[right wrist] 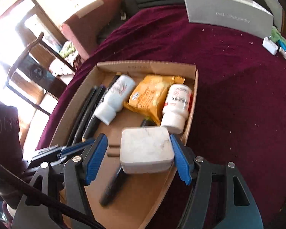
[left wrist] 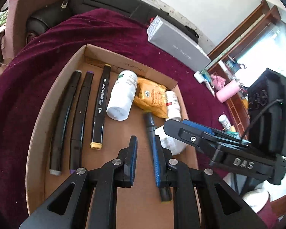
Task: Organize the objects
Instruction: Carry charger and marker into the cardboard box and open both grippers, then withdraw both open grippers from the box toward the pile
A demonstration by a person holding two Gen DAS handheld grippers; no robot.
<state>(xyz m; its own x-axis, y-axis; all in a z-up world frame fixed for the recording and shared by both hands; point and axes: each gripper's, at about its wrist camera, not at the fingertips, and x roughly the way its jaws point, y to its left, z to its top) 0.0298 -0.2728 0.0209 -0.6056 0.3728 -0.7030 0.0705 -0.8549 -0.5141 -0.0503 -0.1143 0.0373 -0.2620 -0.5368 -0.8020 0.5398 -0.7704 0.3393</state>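
Hovering over the near end of the shallow brown cardboard tray (left wrist: 38,126), the left tongs (left wrist: 145,143) are pressed nearly together on nothing; a dark grey marker (left wrist: 150,127) lies just beyond their tips, long axis toward them. The right tongs (right wrist: 138,147) pinch a white rounded-rectangular plastic box (right wrist: 145,149) above the tray's near right corner, so the right hand sets it down.

Left to right, the tray on the maroon cloth (right wrist: 238,95) holds three black markers (left wrist: 80,110) lengthwise, a white bottle (left wrist: 122,95), a yellow foil packet (left wrist: 152,97) and a red-labelled white bottle (right wrist: 178,105) at the right wall.
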